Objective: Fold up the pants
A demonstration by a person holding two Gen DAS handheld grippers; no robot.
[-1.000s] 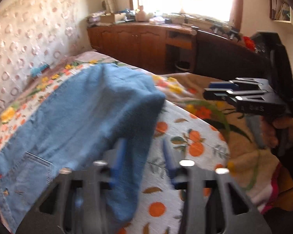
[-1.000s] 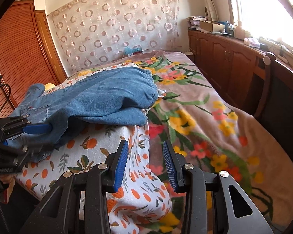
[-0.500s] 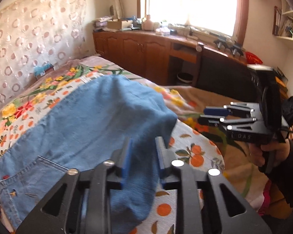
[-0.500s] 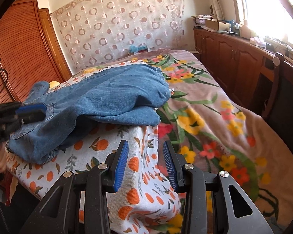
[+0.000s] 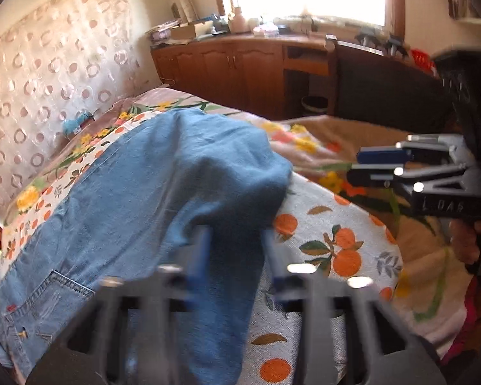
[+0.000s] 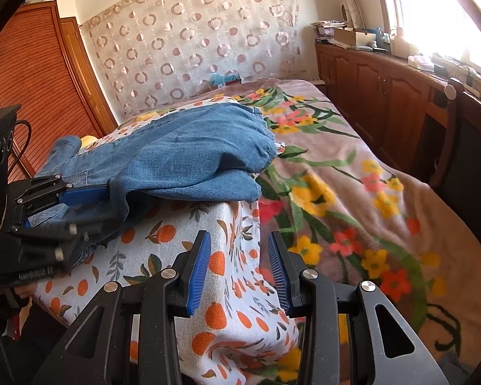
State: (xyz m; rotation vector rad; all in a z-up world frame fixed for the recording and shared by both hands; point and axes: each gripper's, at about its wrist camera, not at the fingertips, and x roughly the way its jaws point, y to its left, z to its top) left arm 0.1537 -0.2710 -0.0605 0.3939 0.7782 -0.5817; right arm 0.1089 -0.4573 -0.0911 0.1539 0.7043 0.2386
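Here, the left gripper [image 5: 235, 253] is blurred and half hidden by the jeans [image 6: 182, 157] on the bed [image 6: 352, 192]; its jaws are closing on cloth that was loose before. The right gripper [image 6: 239, 269] is held spread, empty.

Pants [image 6: 182, 147] lie on cloth [image 6: 227, 256] spread over near part of bed [image 6: 384, 199], folded end toward bed's middle, waist end w/ pocket toward left edge. Left gripper [image 6: 89, 205] at pants' near-left edge, fabric between its fingers [image 6: 83, 194], jaws closing. Right gripper [image 6: 239, 269] in front of cloth's hanging corner, apart from pants. Curtain [image 6: 189, 38] behind bed. Cabinets [image 6: 368, 77] along right wall, window above. Wardrobe [image 6: 32, 73] to left.
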